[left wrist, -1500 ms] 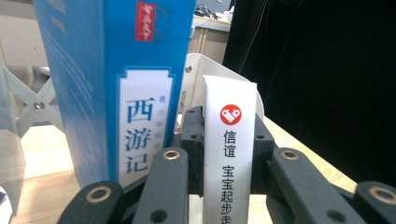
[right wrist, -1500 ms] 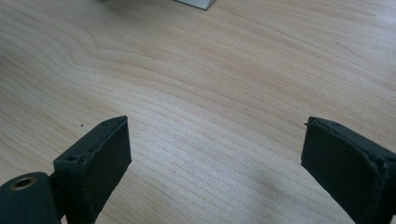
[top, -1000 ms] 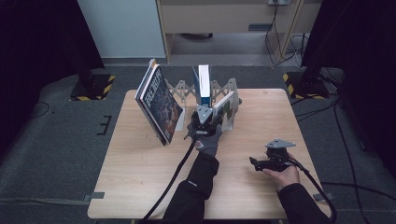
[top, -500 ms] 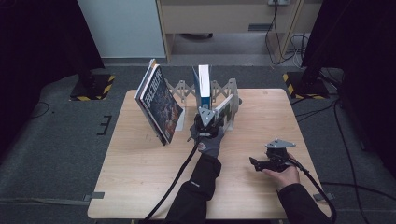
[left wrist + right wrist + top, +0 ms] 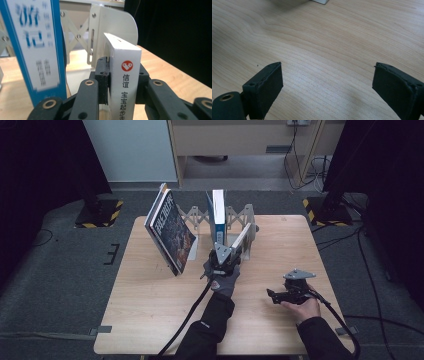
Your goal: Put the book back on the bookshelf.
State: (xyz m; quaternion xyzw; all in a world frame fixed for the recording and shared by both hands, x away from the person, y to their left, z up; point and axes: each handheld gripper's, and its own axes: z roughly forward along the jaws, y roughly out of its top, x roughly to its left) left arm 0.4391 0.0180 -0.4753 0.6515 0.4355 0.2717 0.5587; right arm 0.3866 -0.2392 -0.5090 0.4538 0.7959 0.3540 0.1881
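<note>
Gripping a white book (image 5: 125, 82) by its spine, the left gripper (image 5: 122, 75) is just loosening its jaws, holding it tilted against the rack (image 5: 235, 217) (right of the upright blue book (image 5: 37, 45)). The right gripper (image 5: 327, 87) is resting wide open, well right of the rack.

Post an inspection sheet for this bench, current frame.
Surface: wooden table, no damage seen.
Job's things: white book tilted by the rack end plate; blue book upright in rack; large book leaning at rack's left.
Clutter: nothing seen.
Grippers: left claw around white book, pads look in contact, jaws just been opening; right claw open, empty, low over table.
Cables: left cable and right cable trail off near edge.
Surroundings: grey floor, black curtains.
</note>
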